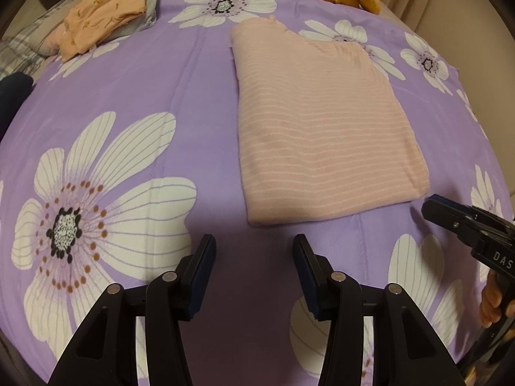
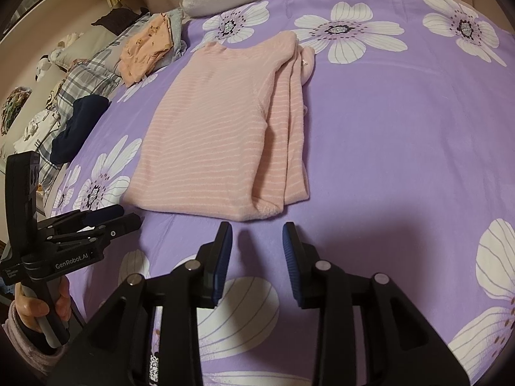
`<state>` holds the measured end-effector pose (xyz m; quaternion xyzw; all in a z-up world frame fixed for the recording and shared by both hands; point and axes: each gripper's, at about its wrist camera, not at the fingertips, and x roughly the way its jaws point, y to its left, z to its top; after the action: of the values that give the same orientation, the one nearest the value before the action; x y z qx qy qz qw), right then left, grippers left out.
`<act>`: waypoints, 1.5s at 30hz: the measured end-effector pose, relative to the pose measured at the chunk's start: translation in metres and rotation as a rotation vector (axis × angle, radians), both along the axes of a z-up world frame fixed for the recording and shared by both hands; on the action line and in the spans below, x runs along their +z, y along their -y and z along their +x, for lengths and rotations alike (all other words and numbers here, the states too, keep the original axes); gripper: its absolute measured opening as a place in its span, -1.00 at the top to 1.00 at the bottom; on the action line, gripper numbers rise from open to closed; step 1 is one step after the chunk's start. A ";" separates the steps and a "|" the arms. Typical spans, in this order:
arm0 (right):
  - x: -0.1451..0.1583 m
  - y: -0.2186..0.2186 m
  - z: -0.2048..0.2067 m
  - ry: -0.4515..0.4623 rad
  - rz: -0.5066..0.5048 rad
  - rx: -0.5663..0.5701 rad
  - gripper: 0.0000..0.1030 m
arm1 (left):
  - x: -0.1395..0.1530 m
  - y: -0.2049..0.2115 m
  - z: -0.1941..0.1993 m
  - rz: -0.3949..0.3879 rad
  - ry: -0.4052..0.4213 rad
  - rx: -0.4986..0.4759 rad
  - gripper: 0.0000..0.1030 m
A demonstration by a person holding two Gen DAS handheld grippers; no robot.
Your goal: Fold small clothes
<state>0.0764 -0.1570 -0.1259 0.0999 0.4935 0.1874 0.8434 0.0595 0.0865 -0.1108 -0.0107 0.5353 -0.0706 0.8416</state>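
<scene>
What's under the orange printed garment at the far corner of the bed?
The orange printed garment lies on a folded grey garment, whose edges show beside it. Anything lower in the pile is covered.

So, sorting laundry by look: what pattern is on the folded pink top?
Thin white horizontal stripes on the soft pink folded top; left wrist view shows them best.

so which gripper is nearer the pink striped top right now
Right, narrowly. The right gripper sits just off the near right corner of the pink striped top, fingers empty. The left gripper hovers a bit further back from its near edge.
</scene>
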 end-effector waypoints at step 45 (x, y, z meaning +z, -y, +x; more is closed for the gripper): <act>0.119 -0.001 -0.045 0.273 -0.082 -0.095 -1.00 | 0.094 0.010 -0.043 -0.022 0.202 0.068 -0.93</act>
<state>0.0319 -0.1561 -0.0070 0.0623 0.3762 0.1387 0.9139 0.0161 0.0764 -0.0166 -0.0308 0.4462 -0.0488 0.8931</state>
